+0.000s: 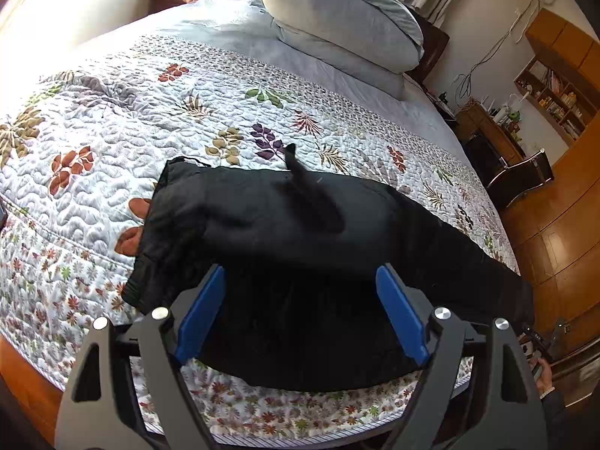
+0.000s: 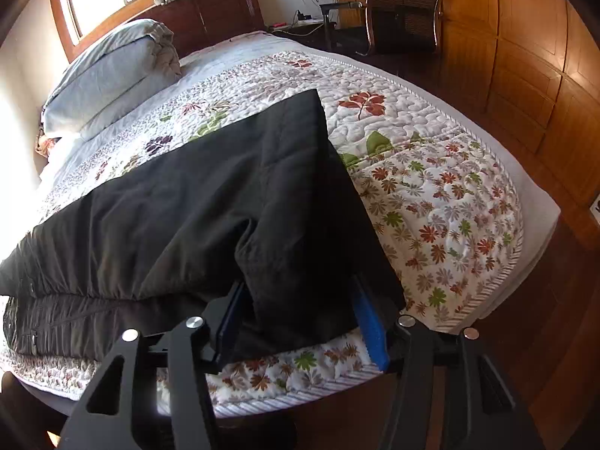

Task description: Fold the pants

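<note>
The black pants (image 1: 285, 232) lie across the near part of a bed covered by a leaf-patterned quilt (image 1: 112, 120), folded lengthwise into one long band that runs left to right along the bed's near edge.

In the left wrist view the left gripper (image 1: 300, 292) stands wide, its blue pads (image 1: 198, 315) spread apart over the waist end of the pants. The cloth lies between and under the fingers, but the pads do not press on it. A dark drawstring or tab sticks up from the far edge of the pants.

In the right wrist view the right gripper (image 2: 300, 318) is partly spread over the leg end. The hem corner of the pants (image 2: 262, 195) drapes between its two fingers, covering part of the left one, and whether the pads touch the cloth I cannot tell for sure; they look loose.

At the far end of the bed sits a folded grey duvet (image 1: 337, 18). Open wooden shelves (image 1: 555, 97) on the far right wall hold books and small items.
</note>
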{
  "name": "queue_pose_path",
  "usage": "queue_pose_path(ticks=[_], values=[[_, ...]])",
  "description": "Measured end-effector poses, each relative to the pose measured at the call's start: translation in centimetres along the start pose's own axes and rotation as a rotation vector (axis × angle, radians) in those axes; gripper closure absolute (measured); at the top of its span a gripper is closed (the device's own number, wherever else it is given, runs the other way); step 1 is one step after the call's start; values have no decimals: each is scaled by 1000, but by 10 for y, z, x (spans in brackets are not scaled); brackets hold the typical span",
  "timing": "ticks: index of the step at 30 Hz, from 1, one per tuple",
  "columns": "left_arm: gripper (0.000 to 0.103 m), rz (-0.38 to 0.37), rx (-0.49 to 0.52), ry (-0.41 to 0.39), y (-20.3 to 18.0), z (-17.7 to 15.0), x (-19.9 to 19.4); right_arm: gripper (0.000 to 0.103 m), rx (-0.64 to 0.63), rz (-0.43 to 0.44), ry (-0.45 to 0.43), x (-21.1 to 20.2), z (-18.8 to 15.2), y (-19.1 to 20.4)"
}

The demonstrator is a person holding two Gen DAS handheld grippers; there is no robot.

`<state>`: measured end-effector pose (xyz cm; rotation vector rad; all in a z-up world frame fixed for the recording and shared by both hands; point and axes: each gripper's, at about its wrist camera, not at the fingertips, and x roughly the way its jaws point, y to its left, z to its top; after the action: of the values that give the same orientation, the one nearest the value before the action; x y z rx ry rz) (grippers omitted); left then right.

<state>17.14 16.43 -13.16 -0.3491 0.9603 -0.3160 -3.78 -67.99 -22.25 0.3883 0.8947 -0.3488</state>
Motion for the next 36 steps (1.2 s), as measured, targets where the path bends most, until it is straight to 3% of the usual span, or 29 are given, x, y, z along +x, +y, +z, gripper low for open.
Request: queue_pose_path(ticks=[1, 5, 8, 14, 17, 19, 22, 28, 32, 33, 36], values=[[16, -16, -18, 2, -3, -5, 2, 34, -6, -19, 3, -7, 0, 3], [14, -34, -103, 45, -5, -31, 17, 34, -51, -46, -15, -34, -3, 26], [14, -50, -209, 56, 1, -52, 31, 34, -29, 24, -57, -53, -4, 49], [16, -120, -383, 37, 9, -59, 73, 33, 61, 393, -63, -45, -4, 127], [29, -152, -460, 64, 12, -54, 96, 33, 92, 585, 11, -26, -8, 176], [37, -222, -489, 36, 14, -49, 104, 32, 123, 657, 62, -12, -16, 203], [48, -265, -514, 4, 7, -40, 110, 32, 233, 777, 190, 17, -35, 235], [72, -317, -502, -17, -3, -30, 122, 33, 355, 766, 293, 57, -59, 266], [72, -238, -476, -21, -4, -26, 123, 33, 459, 732, 315, 82, -61, 261], [70, -218, -468, -24, -5, -25, 123, 33, 496, 738, 301, 85, -60, 257], [43, -122, -458, -29, -8, -21, 123, 34, 571, 750, 259, 94, -52, 254]])
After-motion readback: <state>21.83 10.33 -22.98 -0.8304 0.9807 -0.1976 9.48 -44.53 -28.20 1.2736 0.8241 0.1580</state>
